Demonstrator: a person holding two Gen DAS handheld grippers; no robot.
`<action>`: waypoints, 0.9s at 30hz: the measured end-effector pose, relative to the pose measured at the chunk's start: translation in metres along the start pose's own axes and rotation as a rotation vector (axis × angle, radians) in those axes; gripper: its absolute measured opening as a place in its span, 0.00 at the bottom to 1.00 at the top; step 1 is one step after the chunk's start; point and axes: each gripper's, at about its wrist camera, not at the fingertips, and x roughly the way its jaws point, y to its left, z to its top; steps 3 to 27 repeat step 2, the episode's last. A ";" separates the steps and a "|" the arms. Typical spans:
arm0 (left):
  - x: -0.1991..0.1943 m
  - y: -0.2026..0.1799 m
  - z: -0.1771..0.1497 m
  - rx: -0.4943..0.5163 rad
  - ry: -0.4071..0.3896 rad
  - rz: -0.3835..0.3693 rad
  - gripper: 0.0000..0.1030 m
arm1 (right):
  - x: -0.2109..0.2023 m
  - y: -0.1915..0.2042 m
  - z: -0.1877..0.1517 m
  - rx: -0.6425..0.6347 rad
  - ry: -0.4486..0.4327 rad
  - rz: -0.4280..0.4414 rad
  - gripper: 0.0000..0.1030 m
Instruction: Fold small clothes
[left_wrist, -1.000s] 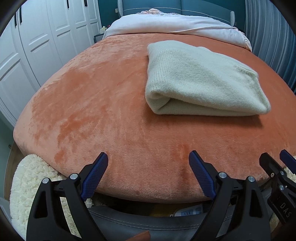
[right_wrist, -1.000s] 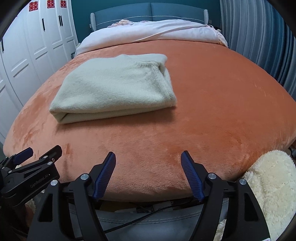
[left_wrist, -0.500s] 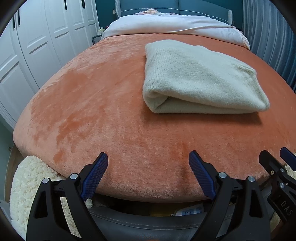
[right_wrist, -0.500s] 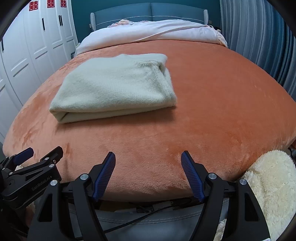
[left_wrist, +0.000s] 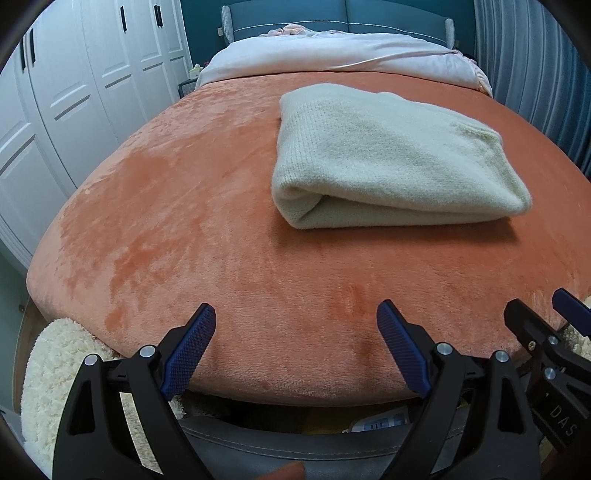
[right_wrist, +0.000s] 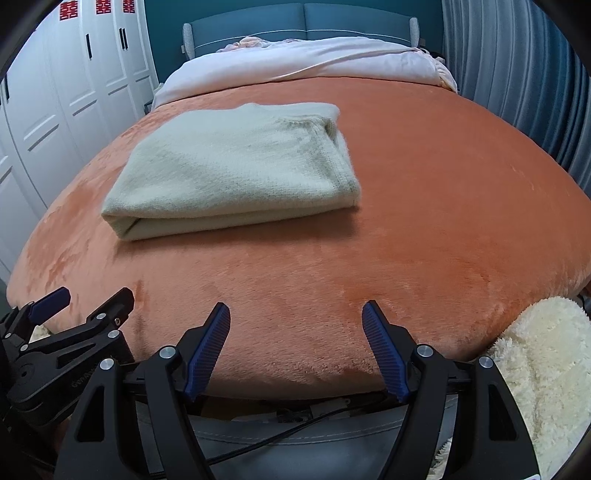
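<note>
Bed: we see a wide bed covered by an orange plush blanket (left_wrist: 177, 229) that fills most of both views, its near edge curving down just in front of our grippers.
Wardrobe: white panelled wardrobe doors (left_wrist: 74, 92) stand along the left side of the room; in the right wrist view red paper cut-outs sit at the tops of the doors.
Curtain: a blue-grey pleated curtain (right_wrist: 517, 74) hangs on the right.
Headboard: a teal padded headboard (right_wrist: 295, 18) closes the far end of the bed.
Duvet: a pale pink duvet (left_wrist: 332, 51) lies bunched across the head of the bed, beyond the orange blanket.
Garment: the cream knitted garment (left_wrist: 388, 158) lies folded into a thick, neat rectangle on the orange blanket, toward the middle of the bed and well apart from both our grippers; its rolled fold faces us.
Fleece rug: a fluffy cream rug (right_wrist: 546, 369) shows below the bed's near edge at the outer side of each view.
Left gripper: our left gripper (left_wrist: 295, 321) hovers over the near edge of the blanket, jaws spread wide with nothing between the blue pads.
Right gripper: our right gripper (right_wrist: 295, 317) sits just beside the left one, jaws likewise spread and holding nothing.
</note>
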 end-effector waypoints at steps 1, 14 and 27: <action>0.000 -0.001 0.000 0.004 -0.001 0.000 0.84 | 0.000 0.000 0.000 0.000 -0.002 0.000 0.70; -0.001 -0.002 0.000 0.008 -0.001 -0.001 0.84 | 0.000 0.001 0.000 0.000 -0.003 0.001 0.71; -0.001 -0.002 0.000 0.008 -0.001 -0.001 0.84 | 0.000 0.001 0.000 0.000 -0.003 0.001 0.71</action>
